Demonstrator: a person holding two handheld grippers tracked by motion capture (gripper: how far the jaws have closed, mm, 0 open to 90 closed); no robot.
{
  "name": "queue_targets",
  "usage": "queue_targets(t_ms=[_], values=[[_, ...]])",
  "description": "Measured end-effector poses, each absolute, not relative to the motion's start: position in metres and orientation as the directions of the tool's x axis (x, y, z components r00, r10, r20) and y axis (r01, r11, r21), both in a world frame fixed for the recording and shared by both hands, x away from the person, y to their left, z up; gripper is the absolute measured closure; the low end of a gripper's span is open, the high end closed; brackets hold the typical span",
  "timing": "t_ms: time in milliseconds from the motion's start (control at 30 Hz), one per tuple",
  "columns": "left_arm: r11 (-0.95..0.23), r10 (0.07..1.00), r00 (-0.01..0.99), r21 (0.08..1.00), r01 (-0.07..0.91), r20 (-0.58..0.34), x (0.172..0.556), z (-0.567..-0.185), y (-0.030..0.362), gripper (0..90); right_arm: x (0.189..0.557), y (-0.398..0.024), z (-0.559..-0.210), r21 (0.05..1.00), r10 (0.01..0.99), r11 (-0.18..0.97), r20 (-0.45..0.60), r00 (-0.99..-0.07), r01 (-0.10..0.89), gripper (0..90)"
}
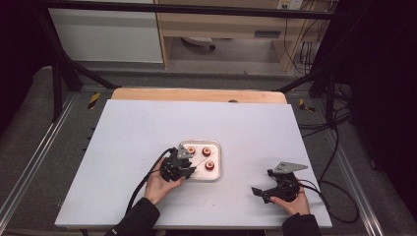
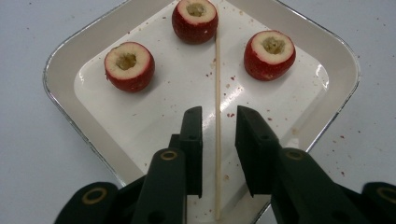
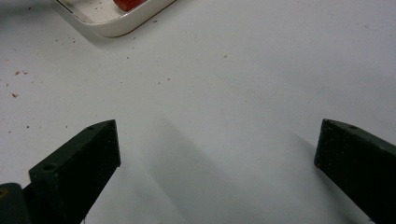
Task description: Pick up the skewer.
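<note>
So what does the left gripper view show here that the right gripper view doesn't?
Left gripper view: three cored red fruits and a thin wooden skewer lying between the left gripper's narrowed jaws, not yet pinched.
Right gripper view: the right gripper, jaws wide open over bare white tabletop.
Both: the white square tray, red crumbs.

Tray (image 1: 218,173) mid-table (image 1: 147,128); three cored fruits (image 2: 129,66) in tray, skewer (image 2: 217,140) lying between them.
</note>
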State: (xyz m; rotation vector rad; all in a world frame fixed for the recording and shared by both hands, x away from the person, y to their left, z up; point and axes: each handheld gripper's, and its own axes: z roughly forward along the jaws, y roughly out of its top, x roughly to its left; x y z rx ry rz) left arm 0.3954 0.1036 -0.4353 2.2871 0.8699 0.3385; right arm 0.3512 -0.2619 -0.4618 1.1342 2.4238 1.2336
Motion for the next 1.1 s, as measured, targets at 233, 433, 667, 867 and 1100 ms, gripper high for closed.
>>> queue_targets(t_ms=[233, 433, 667, 867, 1100], values=[[-0.568, 0.665, 0.747, 0.657, 0.496, 0.011, 0.3954, -0.4382, 0.102, 80.8, 0.3514, -0.2621, -0.4619, 0.758, 0.707, 0.363, 0.155, -0.69, 0.542, 1.0], [-0.562, 0.672, 0.74, 0.663, 0.495, 0.017, 0.3951, -0.4411, 0.1015, 84.9, 0.3513, -0.2621, -0.4617, 0.756, 0.706, 0.364, 0.157, -0.69, 0.544, 1.0], [-0.557, 0.678, 0.734, 0.67, 0.491, 0.026, 0.3937, -0.4421, 0.1016, 87.7, 0.3514, -0.262, -0.4619, 0.757, 0.707, 0.363, 0.156, -0.69, 0.543, 1.0], [-0.536, 0.687, 0.726, 0.681, 0.499, 0.009, 0.3928, -0.4432, 0.1025, 88.4, 0.3515, -0.2621, -0.4618, 0.756, 0.705, 0.365, 0.156, -0.691, 0.544, 1.0], [-0.518, 0.694, 0.72, 0.696, 0.498, 0.002, 0.3922, -0.4425, 0.1067, 88.6, 0.3514, -0.262, -0.4618, 0.756, 0.705, 0.364, 0.158, -0.692, 0.543, 1.0]])
